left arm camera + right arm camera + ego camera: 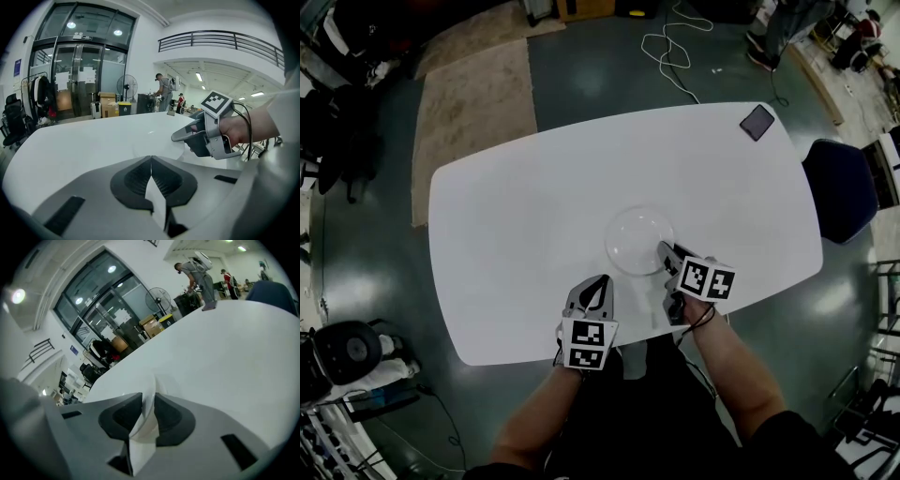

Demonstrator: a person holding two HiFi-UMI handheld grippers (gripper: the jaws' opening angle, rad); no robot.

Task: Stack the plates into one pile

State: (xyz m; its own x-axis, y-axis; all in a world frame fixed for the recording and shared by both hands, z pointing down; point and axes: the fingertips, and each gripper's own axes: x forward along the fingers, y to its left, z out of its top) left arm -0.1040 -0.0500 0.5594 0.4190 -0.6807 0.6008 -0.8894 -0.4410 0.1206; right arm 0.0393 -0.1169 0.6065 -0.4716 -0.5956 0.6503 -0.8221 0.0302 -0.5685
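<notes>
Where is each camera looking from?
Head view: on the head, looking down at table, plate, forearms, left gripper, right gripper.
Left gripper view: on that gripper, facing across the table; shut jaws, right gripper show.
Right gripper view: on that gripper, plate rim between its jaws.
All three show the table.

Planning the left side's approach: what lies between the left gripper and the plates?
Only bare white table. The head view shows nothing between the shut left gripper and the plates.

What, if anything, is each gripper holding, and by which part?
Left gripper: nothing, jaws shut. Right gripper: the rim of the plate sits between its jaws, but they look parted, so probably no firm hold.
</notes>
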